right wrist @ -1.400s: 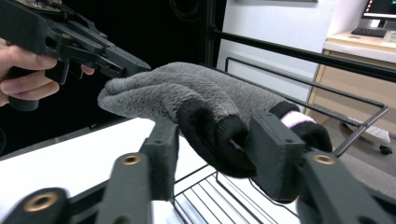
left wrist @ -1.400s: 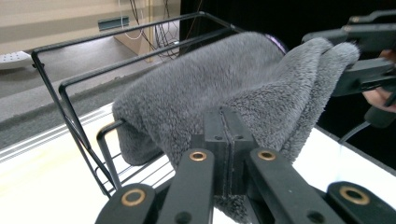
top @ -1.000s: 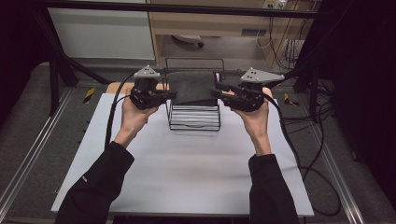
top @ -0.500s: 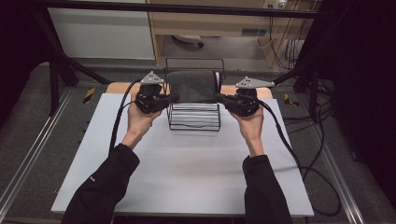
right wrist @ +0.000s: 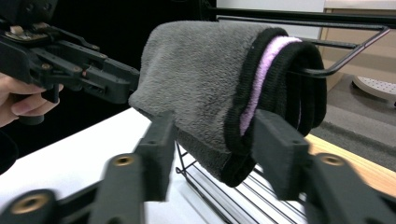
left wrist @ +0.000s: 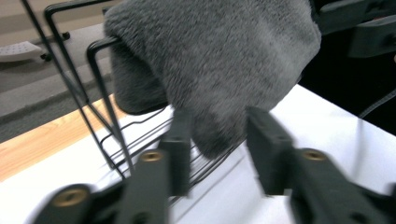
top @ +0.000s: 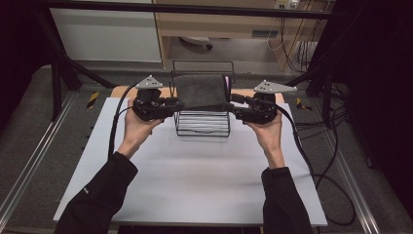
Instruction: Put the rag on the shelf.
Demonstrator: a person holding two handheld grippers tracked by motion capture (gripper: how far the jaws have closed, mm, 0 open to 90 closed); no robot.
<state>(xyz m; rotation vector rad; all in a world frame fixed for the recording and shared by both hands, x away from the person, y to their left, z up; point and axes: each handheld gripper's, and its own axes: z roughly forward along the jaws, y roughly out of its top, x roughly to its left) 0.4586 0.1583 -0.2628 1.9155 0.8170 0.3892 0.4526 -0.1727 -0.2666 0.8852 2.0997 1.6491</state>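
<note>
Since last frame: both hands have slid down and a bit apart along the towel, and both sets of jaws have just been opening, so the pinch they had half a second back has let go.
Towel: grey fuzzy towel, folded, black edging with a lilac stripe at its right end. It's draped over the top bar of the rack, hanging down front and back.
Towel close up, left side: the lower hanging corner dangles right between the jaws of the left gripper.
Towel close up, right side: the trimmed end sits between the right gripper's jaws, stripe facing the camera.
Left gripper: left gripper is level, pointing inward at the towel's left end. Jaws are apart, with the towel corner in the gap. Left gripper view shows daylight on both sides of the corner, so nothing's pinched.
Right gripper: right gripper mirrors it at the towel's right end, jaws parted. Right gripper view has the fabric between the pads; the right pad looks very close to the black edging, maybe brushing it, but it's not squeezing.
Rack: black wire rack stands on the sheet, mid-table towards the far edge, slatted wire base under the towel.
Table: white sheet covers most of it, with a wooden strip showing along the far edge.
Hands: both come up from the bottom in dark sleeves, one on each side of the rack, roughly the same height.
</note>
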